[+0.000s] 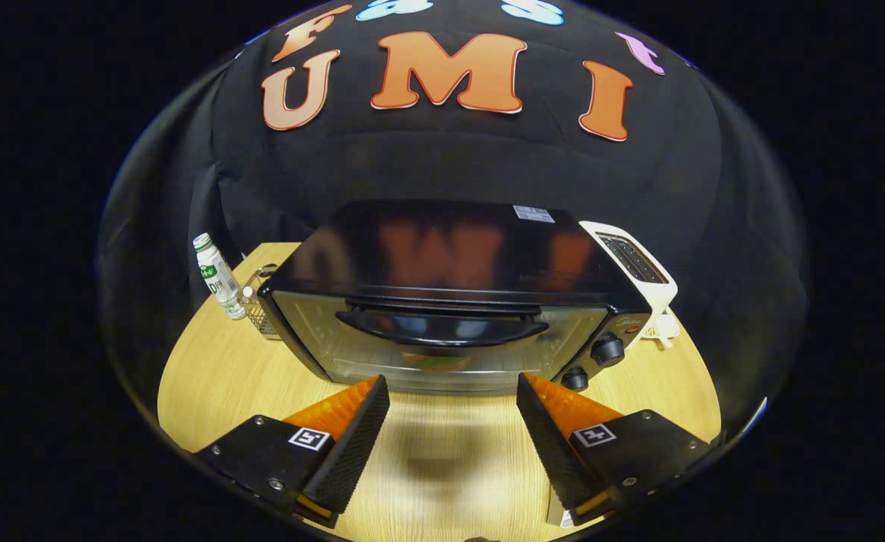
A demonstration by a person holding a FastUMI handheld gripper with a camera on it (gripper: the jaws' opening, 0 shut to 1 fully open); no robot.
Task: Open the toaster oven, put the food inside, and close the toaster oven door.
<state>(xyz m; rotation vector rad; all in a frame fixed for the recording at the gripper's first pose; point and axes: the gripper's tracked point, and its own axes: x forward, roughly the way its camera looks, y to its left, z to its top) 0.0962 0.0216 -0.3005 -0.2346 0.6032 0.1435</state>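
A black toaster oven [450, 301] stands on the wooden table [209, 384] just beyond my fingers. Its glass door is closed, with the curved black handle [442, 327] across the top of the door. Through the glass I make out something orange and green [439, 363] inside, low in the oven. Two black knobs [606, 350] sit at the oven's right end. My gripper [454, 395] is open, its orange and black fingers [348, 436] spread wide with nothing between them, tips close to the bottom of the door.
A small white bottle with a green label [217, 277] stands left of the oven, next to a wire basket [258, 309]. A white toaster [634, 263] sits behind the oven's right side. Bare table lies under and between the fingers.
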